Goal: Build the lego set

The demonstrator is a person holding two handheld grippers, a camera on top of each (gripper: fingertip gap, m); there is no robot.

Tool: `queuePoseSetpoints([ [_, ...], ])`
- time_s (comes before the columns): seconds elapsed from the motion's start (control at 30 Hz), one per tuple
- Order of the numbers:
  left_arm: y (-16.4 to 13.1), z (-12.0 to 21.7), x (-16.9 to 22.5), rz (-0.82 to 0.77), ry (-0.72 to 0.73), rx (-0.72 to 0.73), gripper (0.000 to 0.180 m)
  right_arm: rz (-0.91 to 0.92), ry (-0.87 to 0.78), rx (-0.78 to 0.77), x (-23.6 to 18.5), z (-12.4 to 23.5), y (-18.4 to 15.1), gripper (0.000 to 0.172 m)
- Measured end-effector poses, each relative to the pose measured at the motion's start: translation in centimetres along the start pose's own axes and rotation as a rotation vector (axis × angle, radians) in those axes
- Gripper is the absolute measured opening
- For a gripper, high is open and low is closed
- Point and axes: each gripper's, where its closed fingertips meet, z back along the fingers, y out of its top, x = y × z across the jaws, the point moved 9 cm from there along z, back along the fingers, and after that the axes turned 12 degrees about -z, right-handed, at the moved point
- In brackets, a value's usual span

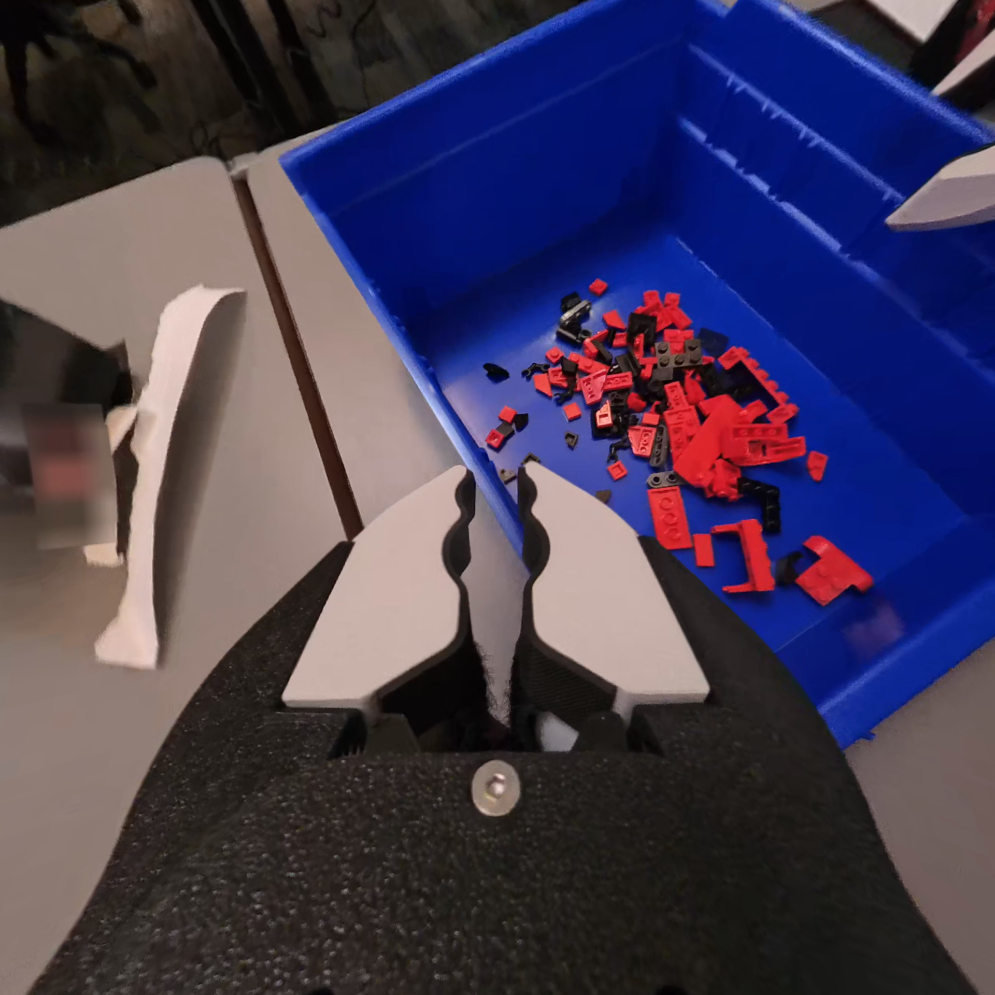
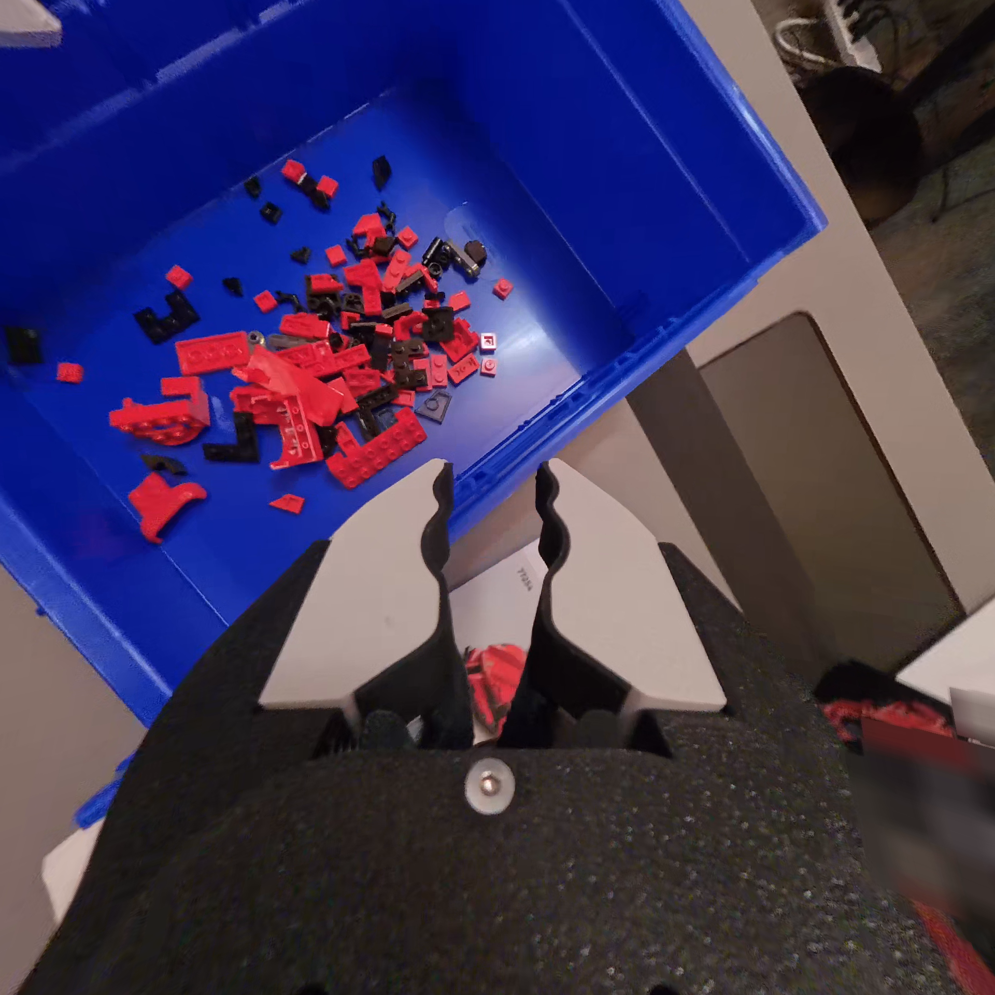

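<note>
Blue bin [image 1: 484, 177] of red bricks [image 1: 716, 431], grey table [image 1: 334, 301], both hand-held grippers [image 1: 496, 474] [image 2: 492, 471] open, bare.

White sheet [image 2: 517, 579] — tiny print, perhaps digits

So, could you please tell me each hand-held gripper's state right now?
Left hand-held gripper: open, narrow gap, holding nothing.
Right hand-held gripper: open, holding nothing.

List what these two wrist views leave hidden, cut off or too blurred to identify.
- Left wrist view: white object on the table, motion-blurred.
- Right wrist view: red and black thing behind the right gripper, mostly covered by its jaws.
- Both views: blue bin cut by frame edges.
- Bin's smallest black pieces: shapes too small.
</note>
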Motion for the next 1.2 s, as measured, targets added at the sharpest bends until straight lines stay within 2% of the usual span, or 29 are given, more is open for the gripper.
queuePoseSetpoints([
  [0.23, -1.2, 2.2, 3.9, 0.169, 0.185, 0.037, 0.015, 0.166, 0.044, -0.047, 0.9, -1.2, 1.9, 0.027],
  [0.47, -1.1, 2.3, 4.2, 0.208, 0.209, 0.010, 0.014, 0.206, 0.042, -0.054, 0.8, -1.3, 2.1, 0.027],
  [0.7, -0.8, 3.0, 7.1, 0.256, 0.325, -0.006, 0.015, 0.237, 0.128, -0.065, 2.0, -2.1, 3.0, 0.025],
  [0.87, -0.6, 2.9, 7.0, 0.245, 0.346, -0.075, 0.015, 0.281, 0.099, -0.090, 1.4, -2.0, 3.4, 0.025],
  [1.0, -0.6, 3.0, 7.0, 0.262, 0.343, -0.071, 0.017, 0.329, 0.070, -0.086, 1.2, -1.9, 3.7, 0.027],
  [1.1, -0.2, 3.9, 6.8, 0.195, 0.434, -0.033, 0.048, 0.289, 0.096, -0.040, 1.0, -1.5, 4.1, 0.037],
  [1.2, 0.9, 5.7, 7.0, 0.166, 0.475, 0.048, 0.054, 0.241, 0.147, 0.062, 0.9, 0.1, 5.0, 0.052],
])
